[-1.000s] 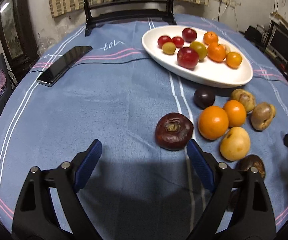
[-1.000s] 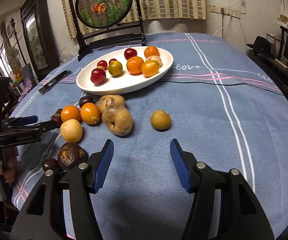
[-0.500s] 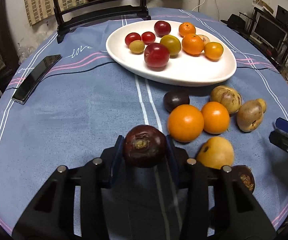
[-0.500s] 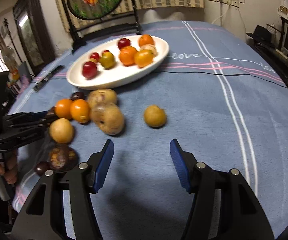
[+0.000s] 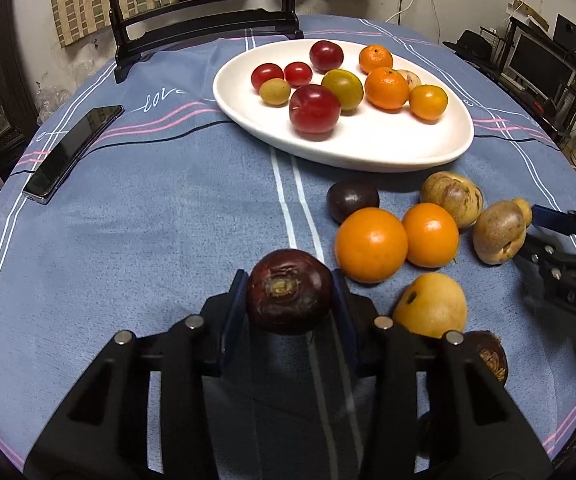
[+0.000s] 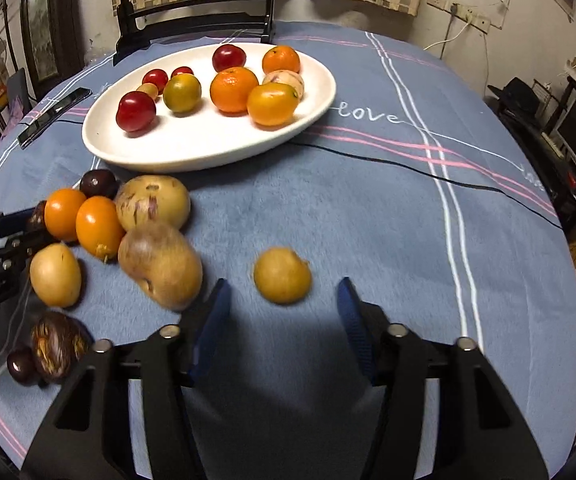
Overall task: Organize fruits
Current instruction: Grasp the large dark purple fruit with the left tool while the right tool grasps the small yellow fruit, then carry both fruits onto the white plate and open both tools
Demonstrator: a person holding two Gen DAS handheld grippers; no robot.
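My left gripper (image 5: 289,300) is shut on a dark maroon fruit (image 5: 289,291) and holds it just above the blue cloth. The white oval plate (image 5: 387,140) with several red, green and orange fruits lies beyond it. My right gripper (image 6: 284,312) is open, its blue pads either side of a small yellow-brown fruit (image 6: 282,275) just ahead on the cloth. Loose fruits lie between the grippers: two oranges (image 5: 371,244), a dark plum (image 5: 352,199), tan fruits (image 6: 160,266) and a yellow one (image 5: 431,310).
A black phone (image 5: 72,153) lies on the cloth at the left. A dark wooden stand (image 5: 204,24) with a round screen stands at the table's far edge. Two small dark fruits (image 6: 54,346) lie near the front left in the right wrist view.
My left gripper closed on the dark maroon fruit and now holds it. My right gripper moved forward toward the small yellow-brown fruit, still open.
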